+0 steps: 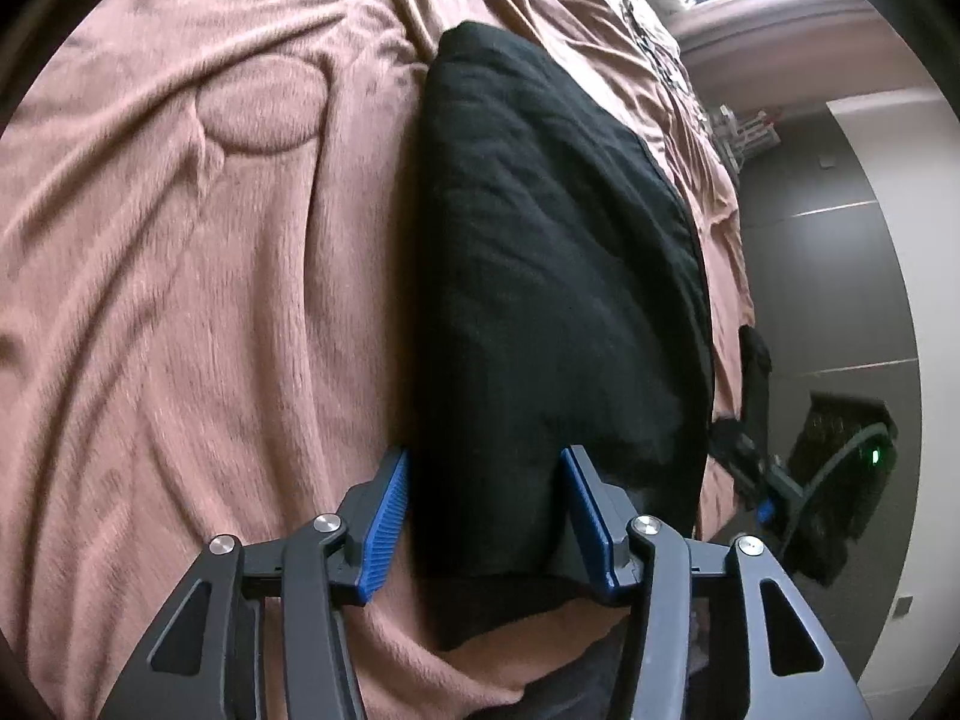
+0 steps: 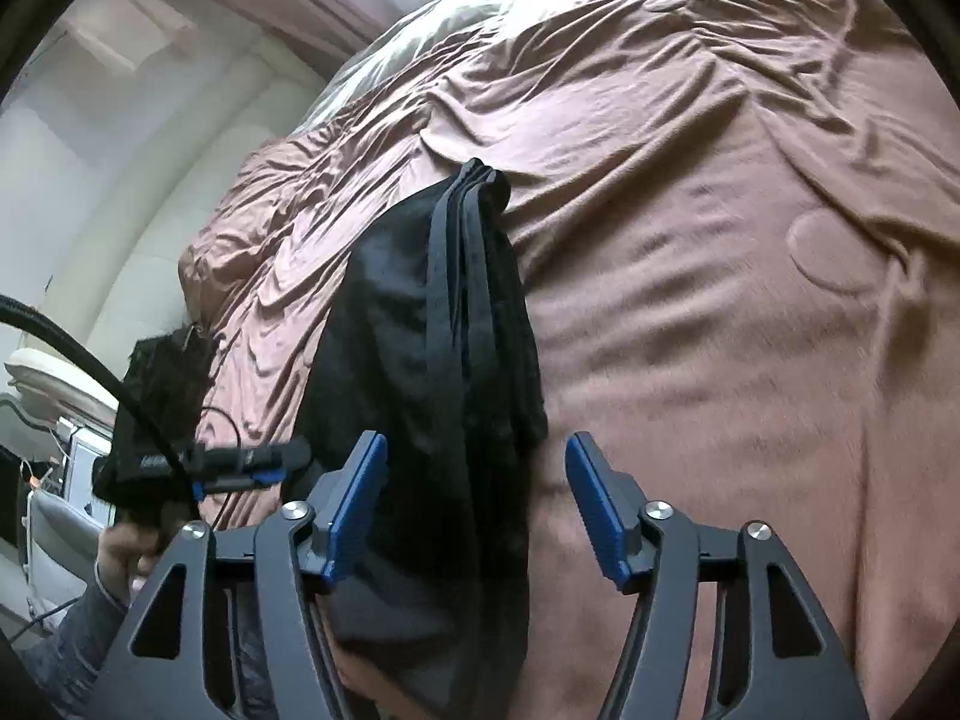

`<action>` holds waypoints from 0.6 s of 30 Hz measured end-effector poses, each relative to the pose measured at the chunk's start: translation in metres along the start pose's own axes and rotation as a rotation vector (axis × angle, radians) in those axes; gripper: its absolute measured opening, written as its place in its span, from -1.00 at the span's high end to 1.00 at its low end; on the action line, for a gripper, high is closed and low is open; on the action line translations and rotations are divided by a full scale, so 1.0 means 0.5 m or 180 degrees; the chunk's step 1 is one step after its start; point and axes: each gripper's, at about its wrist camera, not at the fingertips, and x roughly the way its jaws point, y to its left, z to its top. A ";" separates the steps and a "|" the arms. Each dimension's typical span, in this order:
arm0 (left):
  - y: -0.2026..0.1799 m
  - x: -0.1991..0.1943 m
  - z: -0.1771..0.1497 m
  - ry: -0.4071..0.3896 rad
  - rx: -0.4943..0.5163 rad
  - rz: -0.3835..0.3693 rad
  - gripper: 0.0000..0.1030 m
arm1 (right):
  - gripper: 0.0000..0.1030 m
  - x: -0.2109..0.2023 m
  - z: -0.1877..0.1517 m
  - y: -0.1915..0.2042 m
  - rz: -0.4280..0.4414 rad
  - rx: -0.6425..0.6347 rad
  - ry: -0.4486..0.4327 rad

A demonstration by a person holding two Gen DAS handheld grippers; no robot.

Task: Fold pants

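both pairs of fingers (image 1: 486, 516) (image 2: 474, 501) apart, gripping nothing, over folded black pants (image 1: 558, 276) on pink blanket (image 1: 210, 300)

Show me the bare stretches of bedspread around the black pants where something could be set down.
Widest free patch: the pink bedspread on the side of the pants away from the bed edge, around the round pressed mark. The strip beyond the pants' far end is bare but wrinkled. Crowded: the narrow strip between pants and bed edge, where the left tongs work.
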 end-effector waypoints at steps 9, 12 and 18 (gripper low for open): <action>0.006 -0.001 -0.038 -0.0207 -0.0110 -0.0053 0.16 | -0.19 0.082 0.040 0.003 0.0032 -0.0111 0.0166; 0.009 0.000 -0.040 -0.0219 -0.0126 -0.0035 0.40 | -0.19 0.097 0.044 0.009 0.0019 -0.0159 0.0195; -0.009 -0.026 -0.035 -0.0176 -0.0008 -0.0037 0.78 | -0.13 0.116 0.045 0.019 -0.0027 -0.0177 0.0292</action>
